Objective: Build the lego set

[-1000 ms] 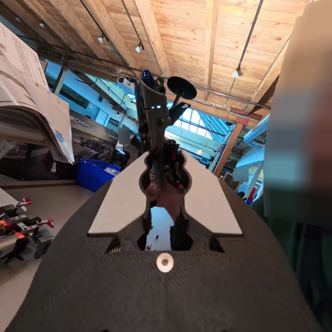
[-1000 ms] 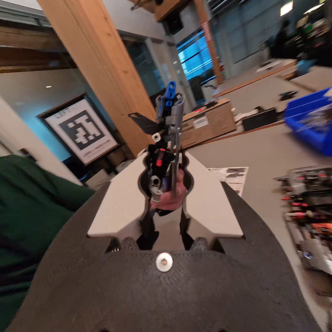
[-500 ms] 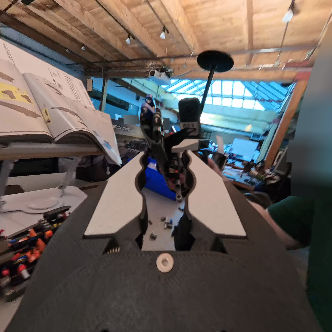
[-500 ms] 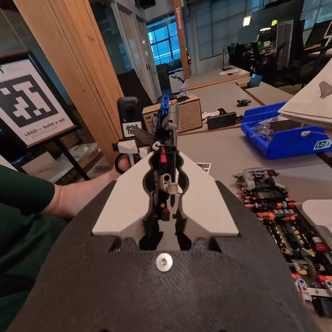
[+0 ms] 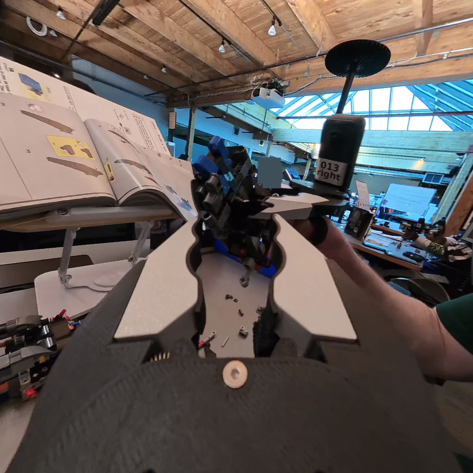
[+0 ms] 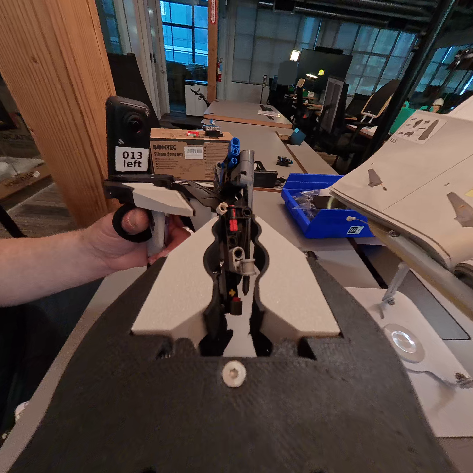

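Note:
A black, grey and blue lego sub-assembly [image 5: 230, 204] is held in the air between both grippers. My left gripper [image 5: 235, 225] is shut on its lower part, with the jaws fairly wide apart. My right gripper [image 6: 234, 243] is shut on it along its narrow side, and the blue end [image 6: 234, 151] points up. In the left wrist view the right gripper [image 5: 294, 204] comes in from the right. In the right wrist view the left gripper [image 6: 158, 197] comes in from the left, held by a hand, with its black tips against the assembly.
An open instruction book on a stand [image 5: 76, 166] stands at the left and also shows in the right wrist view [image 6: 409, 192]. A blue bin [image 6: 320, 220] sits behind. A partly built lego car [image 5: 25, 345] lies at the left, and small loose parts [image 5: 240, 332] lie on the table below. My two grippers' fingertips are within a few centimetres of each other.
Both grippers have tilted down from the ceiling toward level, carrying the assembly with them. The assembly has turned between them, and the left jaws stand a little wider.

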Demonstrator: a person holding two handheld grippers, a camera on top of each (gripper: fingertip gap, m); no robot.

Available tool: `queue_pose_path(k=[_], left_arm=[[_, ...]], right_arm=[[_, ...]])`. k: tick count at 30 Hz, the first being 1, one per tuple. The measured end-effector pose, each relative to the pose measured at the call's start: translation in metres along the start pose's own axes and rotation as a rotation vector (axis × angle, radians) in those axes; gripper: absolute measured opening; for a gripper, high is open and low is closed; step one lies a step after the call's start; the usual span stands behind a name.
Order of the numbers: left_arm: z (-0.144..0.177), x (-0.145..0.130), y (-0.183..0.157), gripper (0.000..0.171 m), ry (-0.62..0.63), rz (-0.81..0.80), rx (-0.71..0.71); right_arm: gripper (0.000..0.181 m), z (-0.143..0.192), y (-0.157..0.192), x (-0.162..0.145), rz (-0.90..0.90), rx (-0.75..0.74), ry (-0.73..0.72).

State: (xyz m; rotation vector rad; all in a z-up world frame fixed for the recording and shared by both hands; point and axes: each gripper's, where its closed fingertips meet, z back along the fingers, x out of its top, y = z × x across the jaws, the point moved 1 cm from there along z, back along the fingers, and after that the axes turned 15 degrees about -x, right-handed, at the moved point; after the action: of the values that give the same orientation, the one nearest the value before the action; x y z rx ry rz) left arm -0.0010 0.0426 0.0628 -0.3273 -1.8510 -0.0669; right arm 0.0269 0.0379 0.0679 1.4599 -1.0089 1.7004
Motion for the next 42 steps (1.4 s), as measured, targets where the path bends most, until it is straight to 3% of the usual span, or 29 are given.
queue_pose_path(k=[10, 14, 17, 21, 28, 35, 42], left_arm=[[0.002, 0.004, 0.001, 0.042, -0.021, 0.009, 0.019], [0.003, 0.008, -0.002, 0.04, -0.058, 0.021, -0.016], [0.005, 0.011, 0.0, 0.015, -0.072, 0.013, 0.011], [0.003, 0.015, -0.005, 0.025, -0.068, -0.004, 0.001], [0.002, 0.014, -0.007, 0.027, -0.04, -0.015, 0.002], [-0.003, 0.008, -0.008, 0.013, -0.012, 0.015, -0.019], [0.001, 0.006, -0.006, 0.009, 0.078, -0.097, 0.043]], right_arm=[[0.018, 0.003, 0.001, 0.005, 0.058, -0.024, -0.028], [0.018, 0.004, 0.003, 0.008, -0.061, 0.054, -0.044], [0.018, 0.008, 0.002, 0.012, -0.203, 0.144, -0.071], [0.018, 0.007, 0.001, 0.01, -0.286, 0.191, -0.063], [0.018, 0.008, -0.003, 0.012, -0.408, 0.25, -0.086], [0.018, 0.007, -0.001, 0.01, -0.464, 0.294, -0.08], [0.019, 0.008, 0.001, 0.01, -0.44, 0.287, -0.069]])
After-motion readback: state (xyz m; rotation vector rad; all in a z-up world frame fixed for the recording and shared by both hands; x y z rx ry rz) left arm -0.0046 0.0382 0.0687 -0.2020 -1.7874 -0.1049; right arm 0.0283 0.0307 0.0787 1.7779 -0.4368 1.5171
